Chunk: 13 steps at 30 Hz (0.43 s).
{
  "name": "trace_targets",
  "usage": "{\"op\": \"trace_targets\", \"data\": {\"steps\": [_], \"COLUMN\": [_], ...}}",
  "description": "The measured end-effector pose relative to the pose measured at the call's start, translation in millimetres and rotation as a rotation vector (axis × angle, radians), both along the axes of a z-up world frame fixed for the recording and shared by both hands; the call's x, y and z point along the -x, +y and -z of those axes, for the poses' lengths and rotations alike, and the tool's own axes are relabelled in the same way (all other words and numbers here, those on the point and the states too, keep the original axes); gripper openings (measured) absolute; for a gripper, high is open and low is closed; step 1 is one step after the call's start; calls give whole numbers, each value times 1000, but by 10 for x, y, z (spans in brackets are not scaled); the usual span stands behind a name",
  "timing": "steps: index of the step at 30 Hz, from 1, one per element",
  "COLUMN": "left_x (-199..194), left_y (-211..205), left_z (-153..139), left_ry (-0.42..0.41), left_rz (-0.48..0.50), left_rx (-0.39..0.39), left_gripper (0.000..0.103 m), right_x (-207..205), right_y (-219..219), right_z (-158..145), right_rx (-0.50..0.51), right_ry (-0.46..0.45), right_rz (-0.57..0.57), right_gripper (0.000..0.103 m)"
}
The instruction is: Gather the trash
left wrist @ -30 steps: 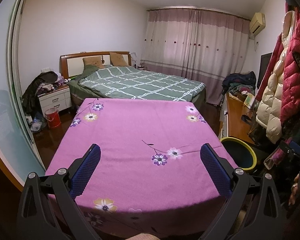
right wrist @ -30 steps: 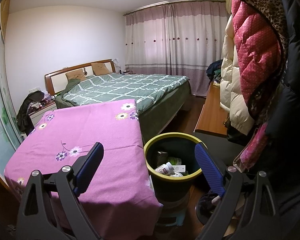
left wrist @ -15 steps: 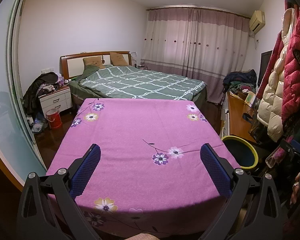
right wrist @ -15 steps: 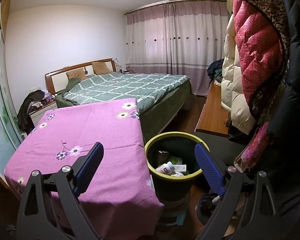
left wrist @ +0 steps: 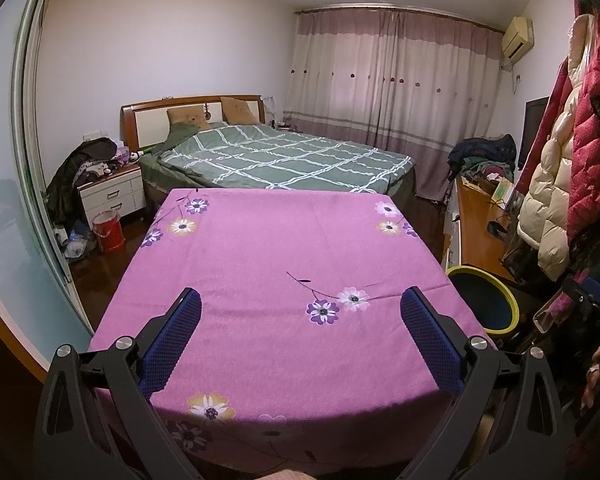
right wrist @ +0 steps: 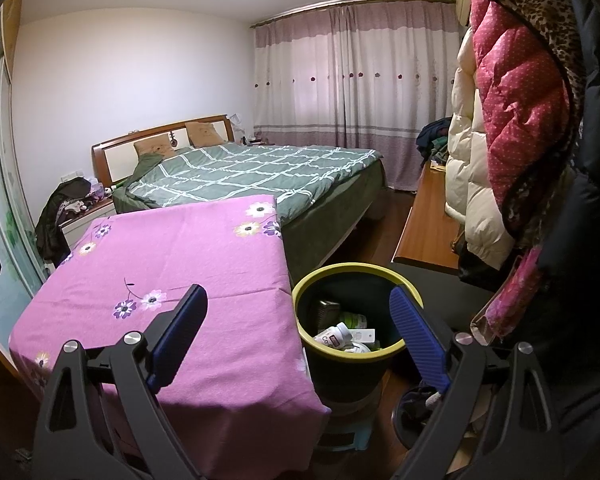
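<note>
Left gripper: the left gripper (left wrist: 300,300) is held above the near part of a table, its two blue-padded fingers (left wrist: 172,344) spread wide apart with nothing between them
Right gripper: the right gripper (right wrist: 298,300) is held over the gap between the table's right edge and a bin; its jaws are spread wide and nothing is gripped
Table: a table is covered by a purple cloth (left wrist: 280,264) printed with white, yellow and violet flowers; no loose items are seen on its surface in either view
Trash bin: a dark bin with a yellow-green rim (right wrist: 352,270) is placed on the floor just beside the table's right side; in the left wrist view only part of it (left wrist: 496,284) is seen past the table corner
Trash: a white bottle with a dark label (right wrist: 334,335), a small white box (right wrist: 362,335) and a dark flat item (right wrist: 326,312) are seen lying inside the bin
Bed: a bed with a green checked quilt (left wrist: 280,160) is set beyond the table, against a wooden headboard
Right side: padded coats in cream and red (right wrist: 512,128) are hung close to the right gripper, above a wooden bench
Background: closed pink and white curtains (left wrist: 392,80) are drawn across the far wall
</note>
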State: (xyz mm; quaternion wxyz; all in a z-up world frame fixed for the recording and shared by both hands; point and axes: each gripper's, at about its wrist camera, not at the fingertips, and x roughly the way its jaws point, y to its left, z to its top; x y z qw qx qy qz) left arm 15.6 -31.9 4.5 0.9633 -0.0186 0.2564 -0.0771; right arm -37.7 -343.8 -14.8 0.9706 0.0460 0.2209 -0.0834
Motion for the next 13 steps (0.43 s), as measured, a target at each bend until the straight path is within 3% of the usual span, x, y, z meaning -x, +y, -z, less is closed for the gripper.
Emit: {"op": "trace_targets", "data": {"steps": [2, 6, 13], "left_x": [-7, -208, -1076], "left_y": [-9, 71, 378], "left_z": [7, 70, 463], "left_ry": [-20, 19, 124], "left_rz": [18, -10, -105], "left_rx": [2, 30, 13], "left_gripper": [98, 98, 98], "right_x": [-11, -169, -1030], "right_y": [3, 88, 480], "right_z": [-1, 5, 34], "right_rx": [-2, -19, -32], "right_ry": [1, 12, 69], "right_rz": [-2, -50, -187], "right_gripper": [88, 89, 96]}}
